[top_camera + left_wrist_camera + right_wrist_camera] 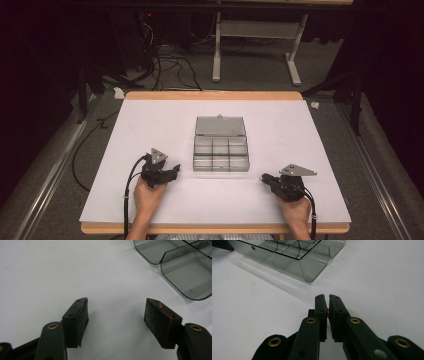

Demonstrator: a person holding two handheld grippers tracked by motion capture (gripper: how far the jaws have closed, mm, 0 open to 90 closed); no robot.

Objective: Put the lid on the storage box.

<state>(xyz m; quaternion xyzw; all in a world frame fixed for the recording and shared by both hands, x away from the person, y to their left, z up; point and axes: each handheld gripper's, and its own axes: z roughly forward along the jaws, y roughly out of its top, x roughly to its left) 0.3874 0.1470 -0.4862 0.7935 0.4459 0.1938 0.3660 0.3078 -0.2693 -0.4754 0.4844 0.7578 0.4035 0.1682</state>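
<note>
High view. A clear, smoke-tinted plastic box (220, 150) sits at mid-table on a white sheet (150, 120) laid over a wood-edged table (212, 95). Its lid (220, 126) lies folded back on the far side, and the tray is divided into six cells that look empty. The left gripper (172, 170) rests near the box's left side and the right gripper (264, 177) near its right front corner; both are apart from it.

Left gripper view. The jaws stand wide with nothing between them; the pads (160, 327) are dark and coarse-faced, one edge smeared red. Two rounded, thin-walled corners of the box (185, 277) lie ahead to the right, glossy and translucent.

Right gripper view. The jaws are nearly together with only a slit left, in which a small brass-coloured spot shows; what it is cannot be told. The box (294, 257) lies ahead to the left, its black partition lines and curved cell floors visible.

Handling, as a judgement: the box should be light, stiff and smooth, so it may slide on the sheet if pushed. The thin walls could flex or crack under a hard pinch. A side wall or the lid's free edge offers the best hold.
</note>
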